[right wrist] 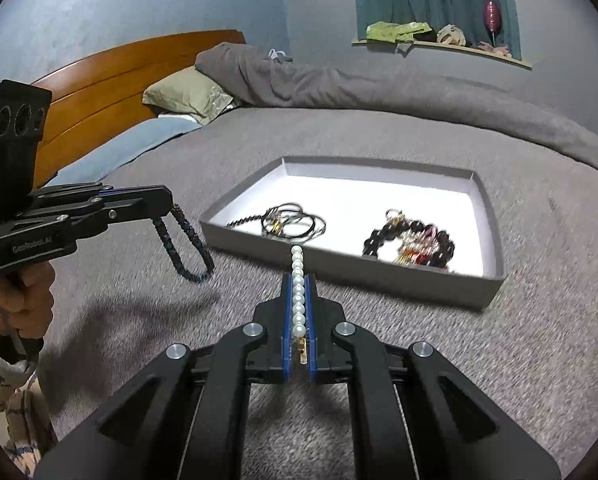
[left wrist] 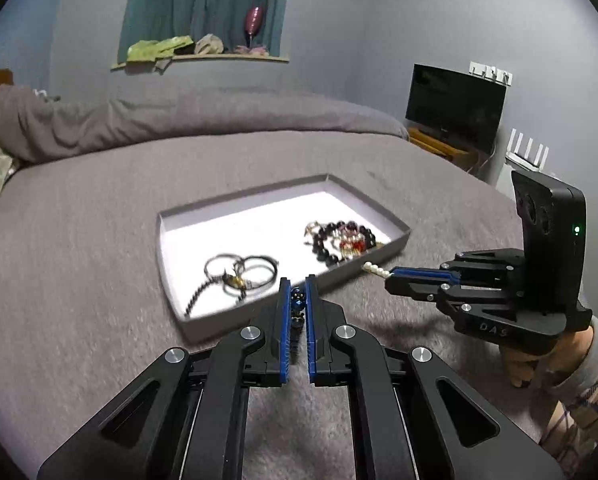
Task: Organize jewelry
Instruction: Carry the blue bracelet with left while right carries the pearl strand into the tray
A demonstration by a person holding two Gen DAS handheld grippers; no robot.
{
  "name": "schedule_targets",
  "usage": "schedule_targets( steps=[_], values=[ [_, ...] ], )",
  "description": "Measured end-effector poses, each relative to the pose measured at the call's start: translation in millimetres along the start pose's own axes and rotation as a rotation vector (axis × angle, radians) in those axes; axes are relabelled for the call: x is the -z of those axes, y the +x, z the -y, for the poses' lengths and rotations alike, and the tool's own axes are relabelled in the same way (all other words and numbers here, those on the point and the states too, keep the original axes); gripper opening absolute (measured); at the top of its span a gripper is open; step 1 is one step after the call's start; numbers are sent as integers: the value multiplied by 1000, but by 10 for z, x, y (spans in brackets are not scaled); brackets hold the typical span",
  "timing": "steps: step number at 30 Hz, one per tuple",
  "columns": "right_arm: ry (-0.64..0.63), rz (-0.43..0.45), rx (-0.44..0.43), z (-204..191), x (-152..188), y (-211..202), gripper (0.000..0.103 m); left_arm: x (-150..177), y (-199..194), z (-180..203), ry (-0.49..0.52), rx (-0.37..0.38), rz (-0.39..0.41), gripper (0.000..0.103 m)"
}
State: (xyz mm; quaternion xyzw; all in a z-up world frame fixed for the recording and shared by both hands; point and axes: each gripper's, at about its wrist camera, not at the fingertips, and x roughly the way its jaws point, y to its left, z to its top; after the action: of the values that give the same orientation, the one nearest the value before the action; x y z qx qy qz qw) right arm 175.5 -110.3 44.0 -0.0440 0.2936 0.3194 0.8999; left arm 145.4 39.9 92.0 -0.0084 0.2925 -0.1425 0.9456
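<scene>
A shallow grey tray [left wrist: 171, 272] [right wrist: 495, 236] with a white floor lies on the grey bed cover. Thin bangles with a dark chain [left wrist: 241, 270] [right wrist: 295, 220] lie in its left part, and dark bead bracelets with red and gold pieces [left wrist: 343, 240] [right wrist: 413, 242] in its right part. My left gripper [left wrist: 298, 292] [right wrist: 167, 202] is shut on a dark blue beaded bracelet [left wrist: 297, 304] [right wrist: 187, 254], which hangs in a loop above the cover. My right gripper [right wrist: 298, 284] [left wrist: 389, 276] is shut on a white pearl strand [right wrist: 297, 292] [left wrist: 375, 269], just short of the tray's near wall.
The bed cover [left wrist: 79, 260] spreads around the tray, with a bunched duvet [right wrist: 339, 84] behind it. A pillow [right wrist: 183, 94] and wooden headboard [right wrist: 111, 76] are at the left. A dark screen [left wrist: 455, 106] stands beyond the bed. A hand and patterned sleeve [left wrist: 571, 372] hold the right gripper.
</scene>
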Motion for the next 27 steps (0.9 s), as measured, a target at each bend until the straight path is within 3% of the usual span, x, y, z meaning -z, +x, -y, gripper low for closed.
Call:
schedule_targets(
  steps=[12,27],
  values=[
    [69,29,5,282,-186,18,6,-340,160,-99,0,-3,9,8],
    [155,31,31,624,-318,174,6,-477,510,-242,-19,-23,-19,8]
  ],
)
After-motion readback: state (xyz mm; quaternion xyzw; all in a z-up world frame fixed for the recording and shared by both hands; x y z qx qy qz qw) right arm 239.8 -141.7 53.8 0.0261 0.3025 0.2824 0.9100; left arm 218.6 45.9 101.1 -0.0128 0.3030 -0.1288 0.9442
